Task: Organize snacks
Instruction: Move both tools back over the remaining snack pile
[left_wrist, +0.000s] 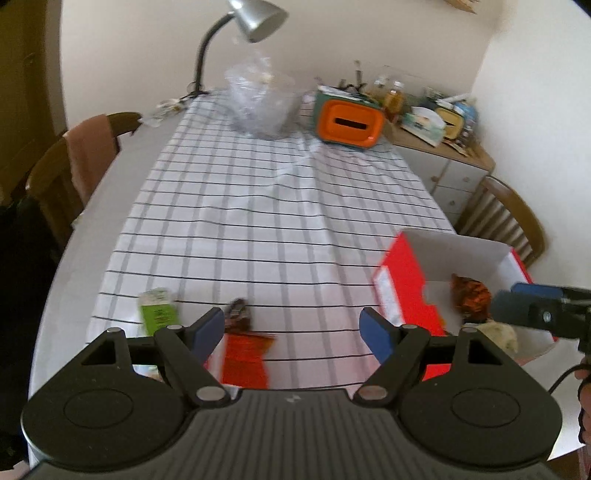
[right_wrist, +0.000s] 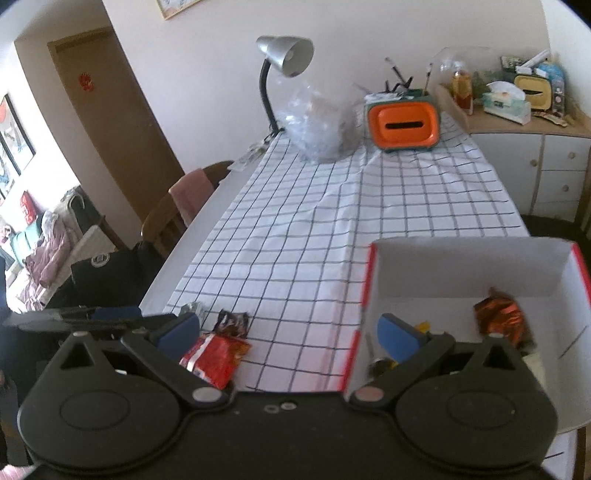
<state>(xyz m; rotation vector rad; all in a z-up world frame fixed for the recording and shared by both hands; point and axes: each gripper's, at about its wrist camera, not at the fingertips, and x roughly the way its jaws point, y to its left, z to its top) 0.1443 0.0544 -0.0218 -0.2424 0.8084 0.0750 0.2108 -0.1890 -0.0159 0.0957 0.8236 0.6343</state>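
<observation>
A red-sided white box (left_wrist: 402, 284) (right_wrist: 465, 269) sits at the table's near right with an orange-brown snack (left_wrist: 471, 295) (right_wrist: 500, 321) and a pale one (left_wrist: 502, 334) inside. On the checked cloth lie a red packet (left_wrist: 245, 356) (right_wrist: 216, 356), a dark wrapper (left_wrist: 238, 314) (right_wrist: 232, 321) and a green-white packet (left_wrist: 159, 312). My left gripper (left_wrist: 293, 334) is open and empty above the red packet. My right gripper (right_wrist: 290, 332) is open and empty, straddling the box's left wall; it also shows in the left wrist view (left_wrist: 524, 302).
At the table's far end stand a grey desk lamp (left_wrist: 255, 18) (right_wrist: 286, 55), a crumpled clear plastic bag (left_wrist: 258, 99) (right_wrist: 321, 125) and an orange tissue box (left_wrist: 349, 123) (right_wrist: 404, 123). Wooden chairs (left_wrist: 55, 177) (left_wrist: 506, 218) flank the table. A cluttered cabinet (right_wrist: 532, 147) stands far right.
</observation>
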